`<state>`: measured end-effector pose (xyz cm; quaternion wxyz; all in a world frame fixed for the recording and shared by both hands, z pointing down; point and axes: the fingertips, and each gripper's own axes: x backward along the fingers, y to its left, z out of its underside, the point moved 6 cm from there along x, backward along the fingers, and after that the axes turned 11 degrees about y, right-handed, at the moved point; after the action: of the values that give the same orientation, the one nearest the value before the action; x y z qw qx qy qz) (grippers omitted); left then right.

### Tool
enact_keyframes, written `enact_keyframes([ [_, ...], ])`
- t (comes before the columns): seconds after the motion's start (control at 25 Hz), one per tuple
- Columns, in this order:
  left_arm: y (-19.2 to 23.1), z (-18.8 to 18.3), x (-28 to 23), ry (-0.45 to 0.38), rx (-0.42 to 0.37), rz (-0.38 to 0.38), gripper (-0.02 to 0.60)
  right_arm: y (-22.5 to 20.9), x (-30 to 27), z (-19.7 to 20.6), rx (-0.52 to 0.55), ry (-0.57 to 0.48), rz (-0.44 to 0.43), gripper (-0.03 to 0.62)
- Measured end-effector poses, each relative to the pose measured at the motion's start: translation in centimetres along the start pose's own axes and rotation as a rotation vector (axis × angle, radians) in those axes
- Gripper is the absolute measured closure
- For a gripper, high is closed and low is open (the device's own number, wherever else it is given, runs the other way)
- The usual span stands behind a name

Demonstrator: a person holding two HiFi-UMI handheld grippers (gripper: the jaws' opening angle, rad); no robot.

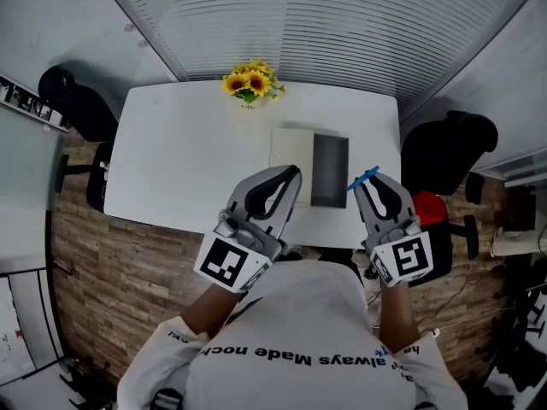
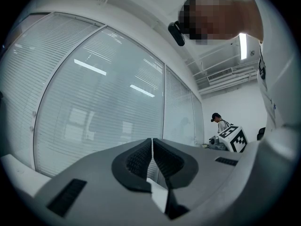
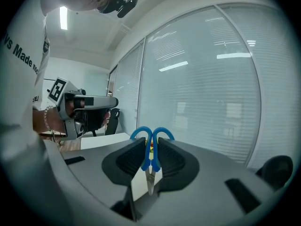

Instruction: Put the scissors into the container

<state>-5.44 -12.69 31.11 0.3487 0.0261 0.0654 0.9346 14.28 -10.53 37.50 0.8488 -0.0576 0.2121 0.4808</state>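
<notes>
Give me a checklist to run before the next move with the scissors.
1. Grip on scissors by right gripper: ok, clamped between the jaws.
2. Blades closed: ok.
3. Top of container uncovered: ok.
4. Position of right gripper over the opening: not ok, it is to the right of the container.
5. State of left gripper: ok, shut, empty, not over the opening.
6. Inside of container free of things: cannot tell, too dark.

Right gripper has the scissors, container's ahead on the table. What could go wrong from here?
The right gripper pinches the scissors only near the pivot, so they may swivel or slip. The handles stick out past the jaws and could catch the container rim. The shut left gripper hangs by the container and may crowd the drop.
</notes>
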Motion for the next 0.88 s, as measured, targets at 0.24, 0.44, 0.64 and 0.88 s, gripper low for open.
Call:
enact_keyframes([
  [0.24,0.1,0.2,0.1,-0.003,0.003,-0.003,0.554,-0.3,-1.2,1.5,-0.004,0.036,-0.004,0.503],
  [0.44,0.2,0.4,0.1,0.004,0.006,-0.007,0.554,-0.4,-2.2,2.9,-0.013,0.065,-0.009,0.503],
  [0.64,0.4,0.4,0.2,0.006,0.003,-0.003,0.555,-0.6,-3.3,4.1,-0.021,0.095,-0.01,0.503],
  [0.88,0.7,0.3,0.1,0.005,0.005,-0.008,0.554,-1.0,-4.6,5.0,-0.028,0.134,-0.015,0.503],
])
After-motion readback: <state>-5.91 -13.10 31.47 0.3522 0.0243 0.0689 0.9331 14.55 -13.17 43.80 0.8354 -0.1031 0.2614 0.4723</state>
